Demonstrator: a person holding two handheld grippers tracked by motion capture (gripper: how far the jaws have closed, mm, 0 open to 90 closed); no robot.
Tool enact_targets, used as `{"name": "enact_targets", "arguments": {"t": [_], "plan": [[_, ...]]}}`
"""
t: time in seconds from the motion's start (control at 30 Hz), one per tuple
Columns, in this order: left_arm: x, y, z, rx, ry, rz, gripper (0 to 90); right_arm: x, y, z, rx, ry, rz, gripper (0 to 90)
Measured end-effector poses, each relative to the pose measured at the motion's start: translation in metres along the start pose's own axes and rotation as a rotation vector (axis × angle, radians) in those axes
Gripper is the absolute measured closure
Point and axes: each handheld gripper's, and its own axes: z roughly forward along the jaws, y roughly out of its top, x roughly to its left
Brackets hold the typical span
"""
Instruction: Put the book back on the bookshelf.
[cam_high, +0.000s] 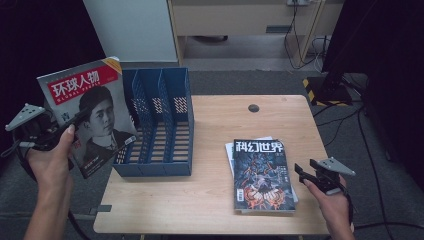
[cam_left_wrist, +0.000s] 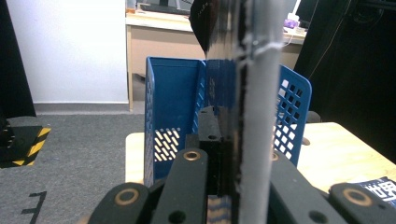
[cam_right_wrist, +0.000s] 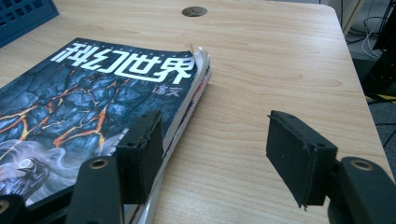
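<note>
Red-titled portrait magazine (cam_high: 90, 115) held upright, left of blue file rack (cam_high: 160, 125)

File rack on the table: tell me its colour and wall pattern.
Blue rack, with perforated walls of slanted slots; clearest in the high view.

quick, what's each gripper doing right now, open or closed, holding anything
Left gripper: closed on the red-titled magazine, held up beside the blue file rack.
Right gripper: open, holding nothing, at the edge of the magazine stack.
</note>
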Motion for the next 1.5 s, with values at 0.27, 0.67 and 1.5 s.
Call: {"name": "enact_targets", "arguments": {"t": [0.27, 0.67, 1.5], "plan": [[0.002, -0.001, 0.013, 0.000, 0.019, 0.024, 86.7, -0.002, -0.001, 0.000, -0.002, -0.008, 0.008, 36.6], [0.009, -0.003, 0.023, -0.001, 0.039, 0.023, 86.7, -0.003, -0.002, 0.000, 0.007, -0.011, 0.011, 36.7], [-0.001, -0.002, 0.047, 0.014, 0.090, 0.088, 86.6, -0.006, -0.002, 0.001, 0.014, -0.001, 0.015, 36.7]]}}
